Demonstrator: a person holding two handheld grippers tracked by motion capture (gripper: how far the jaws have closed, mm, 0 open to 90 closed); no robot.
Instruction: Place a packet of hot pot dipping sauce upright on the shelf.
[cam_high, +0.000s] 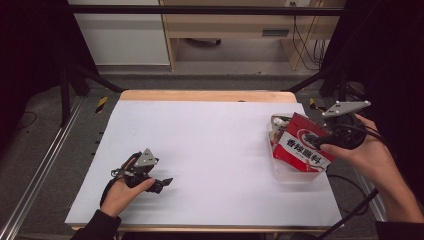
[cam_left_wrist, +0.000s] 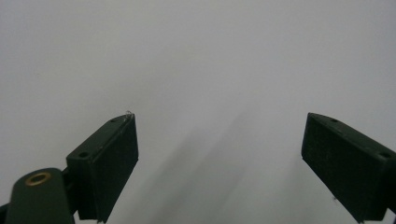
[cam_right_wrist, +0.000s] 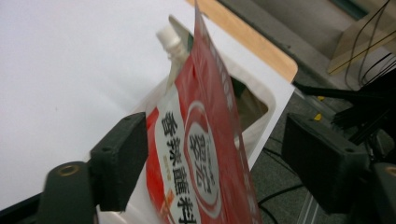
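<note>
Right gripper: jaws wide, flat red-and-white printed sauce pouch standing between them, only one jaw touching it. Pouch sits at far right, propped in clear plastic tub. Left gripper: jaws wide, empty, low over white table sheet, near left. Risk: pouch unclamped, leaning; may flop or tip tub if nudged.

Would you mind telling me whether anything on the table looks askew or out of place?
The red pouch stands tilted in the clear container, sticking out well above its rim, between the open right gripper's jaws. Nothing looks spilled or damaged.
</note>
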